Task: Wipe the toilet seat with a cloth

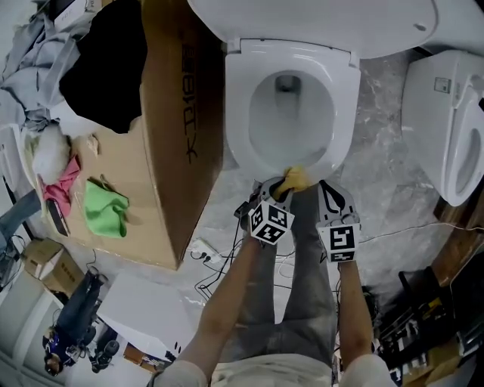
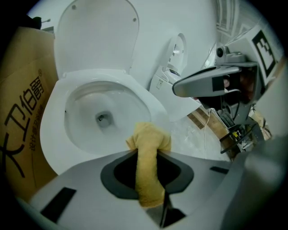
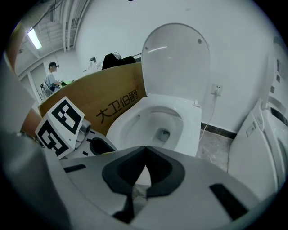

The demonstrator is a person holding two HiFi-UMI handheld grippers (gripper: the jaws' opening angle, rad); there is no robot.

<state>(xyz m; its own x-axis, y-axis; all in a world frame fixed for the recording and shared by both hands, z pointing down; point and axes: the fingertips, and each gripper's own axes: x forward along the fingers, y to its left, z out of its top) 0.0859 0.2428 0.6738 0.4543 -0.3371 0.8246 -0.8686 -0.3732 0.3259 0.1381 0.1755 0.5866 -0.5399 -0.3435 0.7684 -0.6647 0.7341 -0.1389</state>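
The left hand-held gripper (image 2: 147, 175) is clamped on a yellow cloth (image 2: 150, 137), which is bunched against the front edge of the seat (image 2: 49, 134). Just beside it, the right hand-held gripper (image 3: 144, 166) has its jaws closed on nothing, near the seat's front. Both forearms (image 1: 234, 295) reach forward and down, side by side. A cardboard box (image 1: 181, 113) stands left of the toilet.

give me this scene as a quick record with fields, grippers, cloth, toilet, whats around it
left gripper: jaws shut on the yellow cloth
yellow cloth: bunched at the front edge of the toilet seat
right gripper: jaws together, nothing between them, beside the left gripper
toilet seat: down
toilet lid: raised
surroundings: cardboard box left of the toilet, green cloth on it; second toilet on the right
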